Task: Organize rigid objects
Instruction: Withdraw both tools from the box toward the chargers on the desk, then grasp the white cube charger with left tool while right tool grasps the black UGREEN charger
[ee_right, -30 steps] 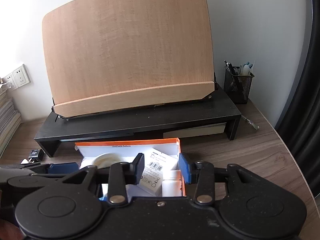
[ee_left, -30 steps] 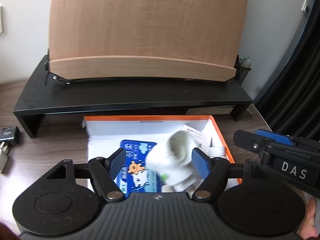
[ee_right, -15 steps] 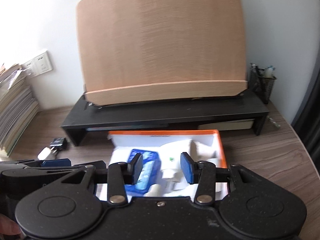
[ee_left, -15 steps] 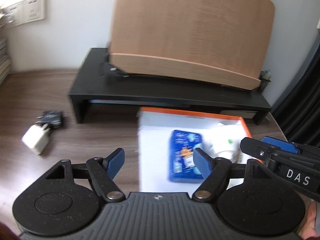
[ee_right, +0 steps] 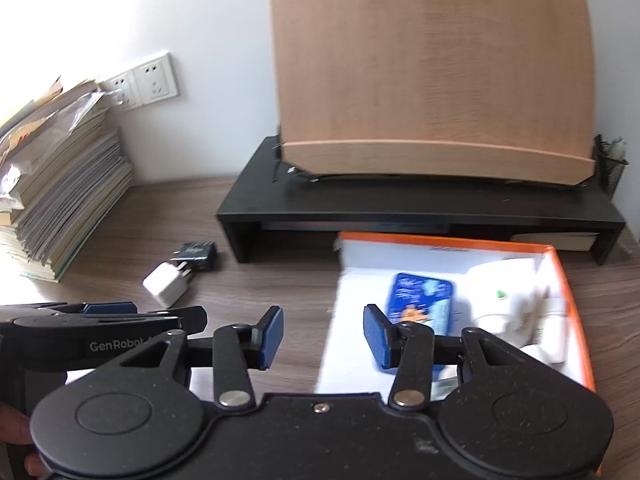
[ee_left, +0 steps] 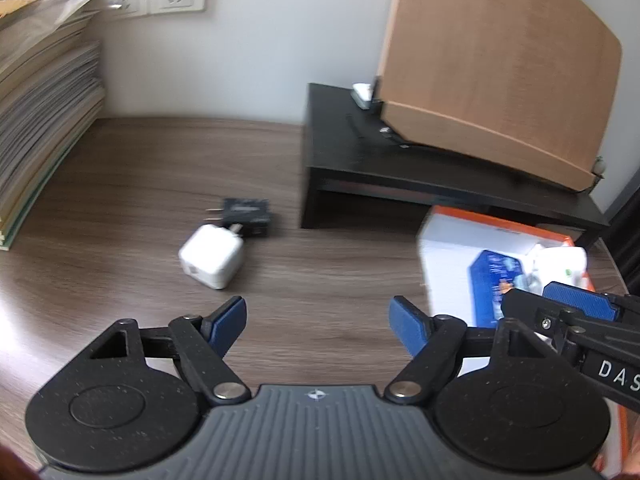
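A white charger (ee_left: 212,256) and a black plug adapter (ee_left: 246,216) lie touching on the brown desk, ahead and left of my left gripper (ee_left: 318,316). Its jaws are opening and nothing is between them. At the right stands an orange-rimmed white box (ee_left: 448,248) that holds a blue pack (ee_left: 494,276) and a white tub (ee_left: 560,260). My right gripper (ee_right: 323,324) hovers over the box's (ee_right: 360,280) left edge, with its jaws opening on nothing. The blue pack (ee_right: 420,300) and white tub (ee_right: 504,296) lie just beyond it, and the white charger (ee_right: 166,284) and black adapter (ee_right: 196,256) are far left.
A tall stack of magazines (ee_right: 60,200) fills the left desk edge under wall sockets (ee_right: 152,80). A black riser (ee_right: 400,208) carrying a wooden board (ee_right: 432,80) stands behind the box. A mesh pen holder (ee_right: 612,168) is at the back right.
The white tub left my left gripper's jaws and now lies in the box. Both grippers swung left and spread wider. The charger, the adapter and the magazine stack came into view.
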### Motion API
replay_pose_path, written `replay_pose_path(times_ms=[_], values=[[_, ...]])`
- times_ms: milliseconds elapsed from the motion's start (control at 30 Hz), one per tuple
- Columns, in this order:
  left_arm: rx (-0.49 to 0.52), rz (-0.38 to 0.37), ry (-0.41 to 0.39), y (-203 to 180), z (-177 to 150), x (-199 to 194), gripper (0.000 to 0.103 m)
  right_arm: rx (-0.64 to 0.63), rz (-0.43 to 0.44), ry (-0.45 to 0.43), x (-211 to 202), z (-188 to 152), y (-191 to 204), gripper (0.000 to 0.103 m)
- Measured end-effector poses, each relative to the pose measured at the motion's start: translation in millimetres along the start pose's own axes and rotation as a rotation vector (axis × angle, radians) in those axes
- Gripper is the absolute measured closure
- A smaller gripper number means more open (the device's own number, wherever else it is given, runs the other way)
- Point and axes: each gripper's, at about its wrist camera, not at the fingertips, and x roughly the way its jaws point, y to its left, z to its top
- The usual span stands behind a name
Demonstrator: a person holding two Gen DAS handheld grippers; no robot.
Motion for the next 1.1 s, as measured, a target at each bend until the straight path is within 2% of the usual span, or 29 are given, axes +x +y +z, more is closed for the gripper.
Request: replay_pose_path(times_ms=[367,533,867,967,1100], values=[[0.033,0.01,0.01,42.7,2.1,14.5,0.022,0.005,0.002,0.028,21.3,-3.2,37.1,0.048],[0.088,0.025,0.001,56.0,2.7,32.7,0.021,0.009,-0.002,0.028,24.7,-4.7,42.1,0.044],[0.196,-0.011,-0.053,63.3,17.0,70.2,0.023,0.033,-0.001,0.038,31.7,-7.7,39.1,0.044],[0.212,-0.029,-0.058,64.0,18.6,77.9,0.033,0.036,0.003,0.037,34.3,-5.6,39.4,0.044],[0.209,-0.034,-0.054,68.1,19.1,85.6,0.06,0.032,0.014,0.033,38.9,-1.4,43.3,0.042]])
